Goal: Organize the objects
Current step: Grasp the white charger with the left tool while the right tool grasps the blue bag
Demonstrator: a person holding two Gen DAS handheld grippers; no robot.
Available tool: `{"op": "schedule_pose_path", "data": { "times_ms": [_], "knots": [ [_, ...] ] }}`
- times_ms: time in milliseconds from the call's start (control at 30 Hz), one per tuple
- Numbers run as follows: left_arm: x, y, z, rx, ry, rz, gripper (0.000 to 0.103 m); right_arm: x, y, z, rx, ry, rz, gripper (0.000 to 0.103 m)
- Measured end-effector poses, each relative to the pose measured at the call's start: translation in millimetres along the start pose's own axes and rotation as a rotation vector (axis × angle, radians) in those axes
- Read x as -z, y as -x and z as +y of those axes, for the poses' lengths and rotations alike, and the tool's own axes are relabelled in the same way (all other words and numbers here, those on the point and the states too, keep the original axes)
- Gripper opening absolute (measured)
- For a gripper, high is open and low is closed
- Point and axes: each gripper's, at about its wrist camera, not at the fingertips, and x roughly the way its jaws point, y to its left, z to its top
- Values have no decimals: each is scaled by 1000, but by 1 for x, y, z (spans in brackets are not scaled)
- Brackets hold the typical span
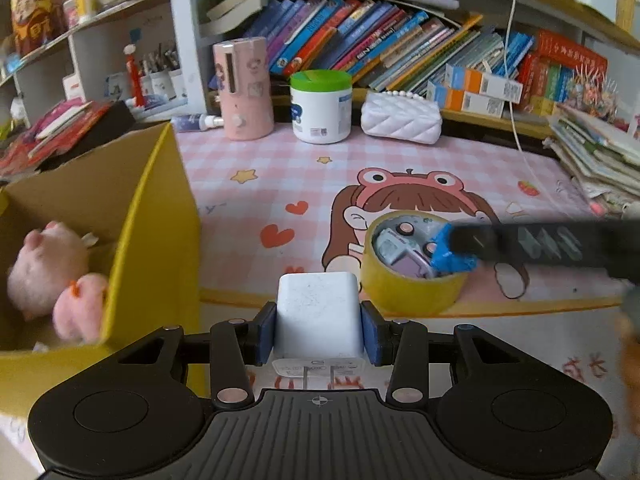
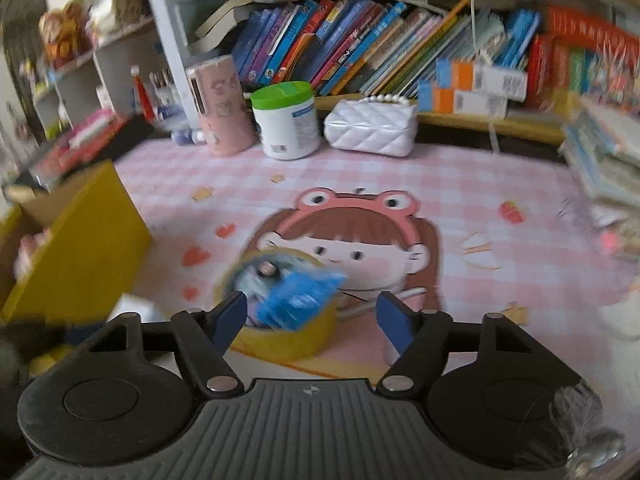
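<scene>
Kid's desk with a pink cartoon mat, mid tidy-up

Bookshelf (image 1: 400,40) packed behind the pink checked mat (image 1: 280,184), yellow box (image 1: 152,240) at left. Left gripper (image 1: 319,336) pinches a white charger (image 1: 319,312); right gripper (image 2: 310,318) sits spread above the yellow tape roll (image 2: 288,340), gripping nothing.

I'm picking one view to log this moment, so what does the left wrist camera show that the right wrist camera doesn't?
Only the left wrist view shows the white charger clamped in the left gripper, and the pink plush toys clearly inside the yellow box.

Only the right wrist view shows the right gripper with its fingers apart, nothing held.

Both show the yellow tape roll holding small items, the green-lidded jar and the white quilted bag.
</scene>
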Motion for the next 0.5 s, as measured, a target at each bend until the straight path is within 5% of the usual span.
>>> {"op": "schedule_pose_path", "data": {
  "times_ms": [267,500],
  "knots": [
    [4,32,4,6,2,-41,41,-4,-29,-1,28,-39,80,36],
    [5,46,6,12,36,-76,41,-3,-13,4,50,17,15,22]
  ]
}}
